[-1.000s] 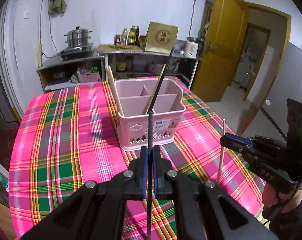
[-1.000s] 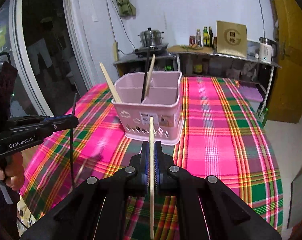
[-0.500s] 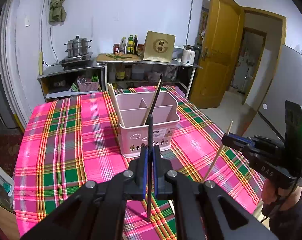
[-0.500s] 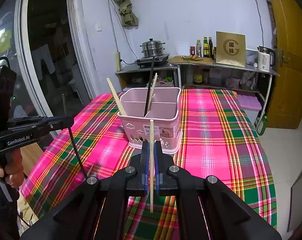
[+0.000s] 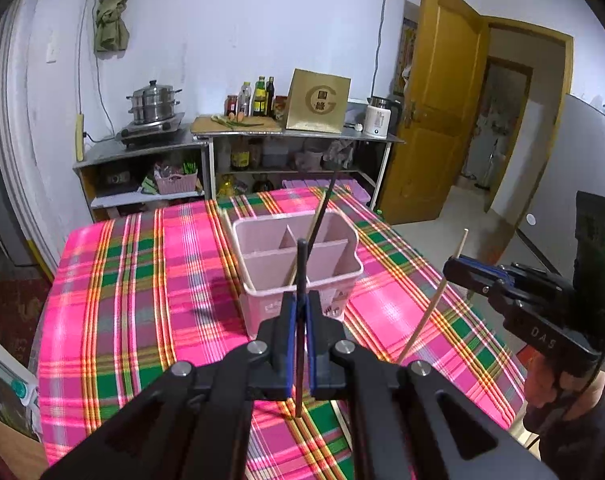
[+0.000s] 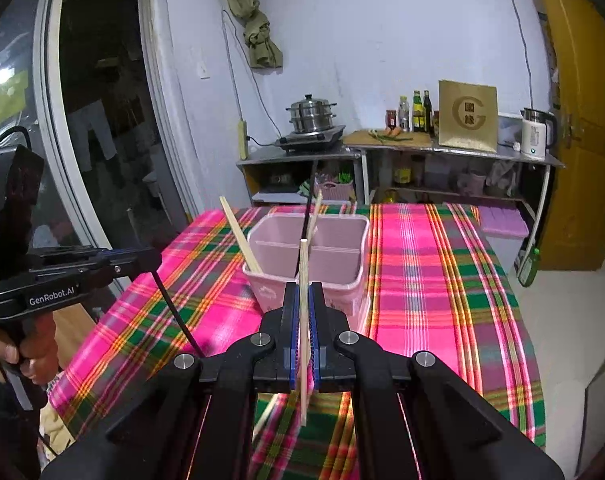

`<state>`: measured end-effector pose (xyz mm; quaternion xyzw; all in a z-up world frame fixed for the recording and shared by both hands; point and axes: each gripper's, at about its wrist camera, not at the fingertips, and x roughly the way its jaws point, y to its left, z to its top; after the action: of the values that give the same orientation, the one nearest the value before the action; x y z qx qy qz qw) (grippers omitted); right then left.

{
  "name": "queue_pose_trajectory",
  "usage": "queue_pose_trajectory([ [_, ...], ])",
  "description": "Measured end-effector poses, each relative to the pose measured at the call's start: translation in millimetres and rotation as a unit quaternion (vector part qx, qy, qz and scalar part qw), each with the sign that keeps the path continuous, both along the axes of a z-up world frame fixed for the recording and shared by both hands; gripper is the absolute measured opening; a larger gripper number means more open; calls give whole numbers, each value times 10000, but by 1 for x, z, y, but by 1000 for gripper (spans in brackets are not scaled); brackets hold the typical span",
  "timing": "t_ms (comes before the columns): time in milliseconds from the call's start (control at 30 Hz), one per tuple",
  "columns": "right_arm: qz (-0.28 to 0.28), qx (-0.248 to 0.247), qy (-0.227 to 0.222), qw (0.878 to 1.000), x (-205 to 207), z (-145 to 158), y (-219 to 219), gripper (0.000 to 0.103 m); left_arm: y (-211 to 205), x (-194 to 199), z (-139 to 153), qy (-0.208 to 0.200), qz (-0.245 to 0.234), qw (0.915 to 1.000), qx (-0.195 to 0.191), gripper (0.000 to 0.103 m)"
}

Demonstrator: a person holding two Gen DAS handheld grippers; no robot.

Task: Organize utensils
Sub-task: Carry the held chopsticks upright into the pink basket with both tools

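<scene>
Two handheld grippers each clamp one chopstick above the plaid tablecloth [image 5: 142, 288]: left gripper [image 5: 300, 322] a black chopstick [image 5: 300, 276], right gripper [image 6: 302, 320] a pale wooden chopstick [image 6: 303, 280]. Their fingers hide the near wall of the pink divided plastic utensil caddy [image 5: 262, 248] mid-table; its far compartments are partly obscured.

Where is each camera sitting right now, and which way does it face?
Left wrist: on the left tongs, shut on a black chopstick, facing the pink caddy and door; the right tongs with a hand show at right.
Right wrist: on the right tongs, shut on a wooden chopstick, facing the caddy; the left tongs with a hand show at left.
Shared: caddy, plaid tablecloth, steamer pot.
</scene>
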<state>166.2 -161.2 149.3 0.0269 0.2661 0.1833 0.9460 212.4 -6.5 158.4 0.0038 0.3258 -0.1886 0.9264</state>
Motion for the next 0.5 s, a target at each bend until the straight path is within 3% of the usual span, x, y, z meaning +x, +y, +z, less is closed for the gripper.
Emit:
queue_pose_trajectory([
  [500, 117, 206, -371, 9990, 42, 51, 19, 4, -4, 49, 58, -246, 44, 9997, -76, 5],
])
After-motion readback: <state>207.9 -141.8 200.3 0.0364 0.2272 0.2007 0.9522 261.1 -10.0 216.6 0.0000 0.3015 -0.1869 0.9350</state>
